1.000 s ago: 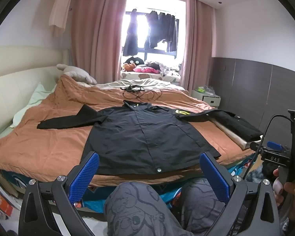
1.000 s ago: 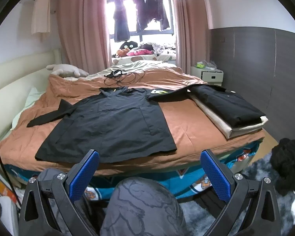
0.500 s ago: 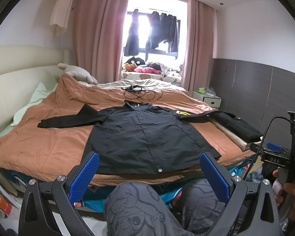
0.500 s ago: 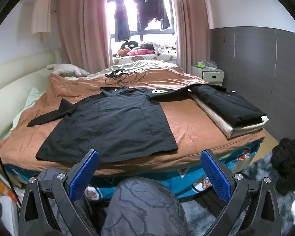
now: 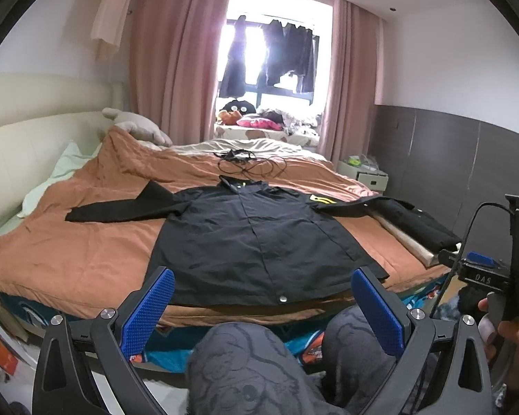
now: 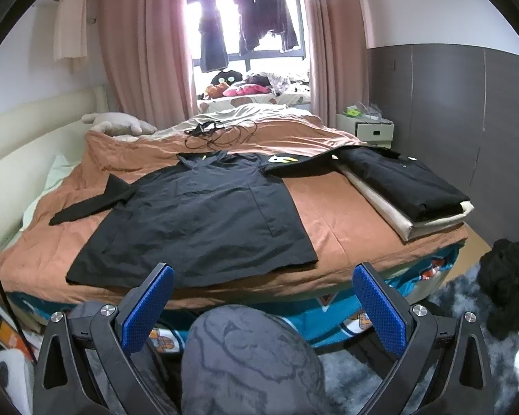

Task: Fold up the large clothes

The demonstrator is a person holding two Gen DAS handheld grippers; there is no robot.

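Left gripper (image 5: 263,306): jaws wide apart, holding nothing; it hangs over the person's knees (image 5: 245,356), short of the near edge of the bed (image 5: 69,259).
Right gripper (image 6: 263,306): jaws wide apart, empty; also above a knee, short of the bed. In the left view its body shows at far right, held in the person's right hand (image 5: 508,328).
Jacket (image 5: 256,238): black, spread flat and front-up on the brown cover, hem toward the near edge, collar toward the far side. A snap shows near the hem.
Sleeves: left sleeve (image 5: 121,207) stretched flat out to the left on the cover; right sleeve (image 6: 308,164) reaches right and touches the folded pile.
Badge (image 5: 323,200): yellow and white, on the jacket's right shoulder.
Folded pile (image 6: 408,190): dark folded garment on top of a cream one, at the right side of the bed, near the edge.
Cable (image 5: 249,166): black, loosely coiled on the cover beyond the collar.
Plush toy (image 6: 117,122): pale, at the far left of the bed by the curtain (image 6: 145,52).
Nightstand (image 6: 366,128): white, right of the bed by the grey wall panel.
Window (image 6: 249,27): bright, dark clothes hanging in front of it.
Floor, right: a black heap (image 6: 505,283) on a grey rug.
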